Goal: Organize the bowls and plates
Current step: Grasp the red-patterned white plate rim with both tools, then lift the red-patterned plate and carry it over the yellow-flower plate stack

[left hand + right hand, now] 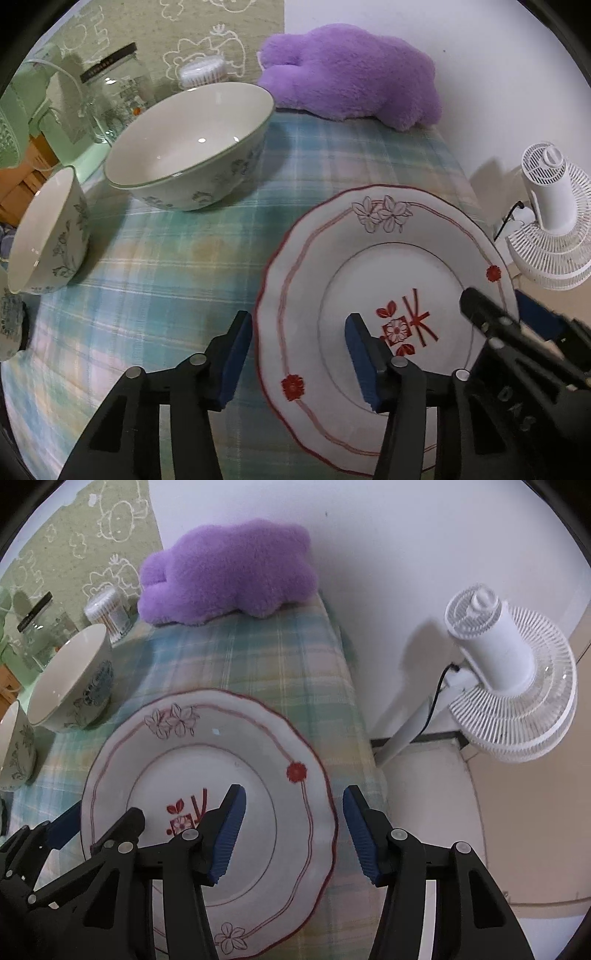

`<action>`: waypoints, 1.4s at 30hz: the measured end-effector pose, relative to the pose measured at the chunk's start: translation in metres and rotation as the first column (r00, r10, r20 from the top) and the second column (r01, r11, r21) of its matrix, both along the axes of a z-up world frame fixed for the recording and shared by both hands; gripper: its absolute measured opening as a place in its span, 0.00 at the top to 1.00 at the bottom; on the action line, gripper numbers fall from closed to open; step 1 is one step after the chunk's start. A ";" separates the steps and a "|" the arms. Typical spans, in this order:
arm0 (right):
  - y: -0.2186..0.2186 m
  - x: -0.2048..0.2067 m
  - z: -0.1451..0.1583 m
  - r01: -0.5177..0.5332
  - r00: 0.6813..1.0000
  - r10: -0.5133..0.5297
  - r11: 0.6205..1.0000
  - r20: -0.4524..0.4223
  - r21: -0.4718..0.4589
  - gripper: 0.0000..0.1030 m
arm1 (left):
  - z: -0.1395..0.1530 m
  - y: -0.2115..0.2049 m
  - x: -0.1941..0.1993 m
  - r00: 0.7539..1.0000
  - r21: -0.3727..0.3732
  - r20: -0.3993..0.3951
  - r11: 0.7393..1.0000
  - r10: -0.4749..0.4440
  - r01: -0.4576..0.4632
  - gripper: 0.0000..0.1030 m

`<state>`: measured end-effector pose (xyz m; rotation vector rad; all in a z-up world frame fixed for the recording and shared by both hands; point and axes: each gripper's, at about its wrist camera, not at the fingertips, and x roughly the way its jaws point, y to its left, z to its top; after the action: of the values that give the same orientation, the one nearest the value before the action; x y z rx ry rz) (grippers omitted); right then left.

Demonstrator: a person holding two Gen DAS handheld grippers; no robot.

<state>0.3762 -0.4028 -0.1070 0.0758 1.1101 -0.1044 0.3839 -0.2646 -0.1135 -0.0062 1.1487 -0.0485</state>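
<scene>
Left wrist view: the left gripper [297, 356] has its blue-padded fingers [232, 360] spread wide and grasping nothing. They straddle the left rim of the plate [317, 266]: one finger hangs over the plaid cloth of the table [155, 280] at about 7 o'clock, the other sits over the plate's well at about 5 o'clock. Whether either pad touches the plate cannot be told. The right gripper [517, 317] reaches in from 4 o'clock, one black finger over the plate's right rim and a blue pad just outside it.

In the right wrist view, the right gripper [291, 834] is likewise spread wide and empty, straddling the plate's [236, 738] right rim: the left finger over the well at 6 o'clock, the right finger beyond the rim at 5 o'clock. The left gripper [99, 821] shows at 8 o'clock over the plate's left edge.

The plate lies flat near the table's right edge. It is white with a scalloped red rim, red line bands, outlined flowers, red rosettes and a red motif in the centre.

A large bowl [192, 147], white inside with blue-grey flowers and a green rim, stands at 11 o'clock, well apart from the plate. A smaller matching bowl [48, 236] stands at 9 o'clock.
</scene>
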 end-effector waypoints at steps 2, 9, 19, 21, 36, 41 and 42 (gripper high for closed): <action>0.001 -0.001 -0.003 -0.002 1.000 0.002 1.000 -0.009 -0.016 0.52 | 0.001 -0.003 0.000 1.000 0.005 0.001 1.000 -0.007 0.007 0.51; 0.006 -0.010 -0.001 -0.013 1.000 0.013 1.000 -0.021 -0.013 0.57 | 0.001 0.003 -0.004 1.000 0.043 -0.005 0.999 -0.014 0.015 0.51; 0.032 -0.039 0.001 -0.078 0.994 0.084 0.994 -0.073 0.081 0.57 | 0.005 0.037 -0.047 0.998 0.100 -0.060 0.995 0.025 -0.019 0.52; 0.038 -0.042 0.002 -0.100 0.992 0.105 0.992 -0.072 0.072 0.57 | 0.007 0.040 -0.049 0.998 0.089 -0.059 0.996 0.037 -0.031 0.52; 0.043 -0.033 -0.009 -0.094 0.993 0.097 0.995 -0.071 0.046 0.59 | 0.008 0.039 -0.045 0.999 0.099 -0.016 0.994 0.047 -0.045 0.51; 0.045 -0.043 0.009 -0.097 0.995 0.099 0.995 -0.033 0.035 0.59 | 0.029 0.040 -0.056 0.999 0.093 0.029 0.995 0.042 -0.044 0.51; 0.045 -0.046 0.014 -0.095 0.995 0.095 0.995 -0.025 0.035 0.59 | 0.033 0.041 -0.059 0.999 0.091 0.037 0.995 0.038 -0.041 0.51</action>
<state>0.3302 -0.3574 -0.0927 0.0516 1.1409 -0.0017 0.3246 -0.2238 -0.0802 0.0533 1.1138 0.0394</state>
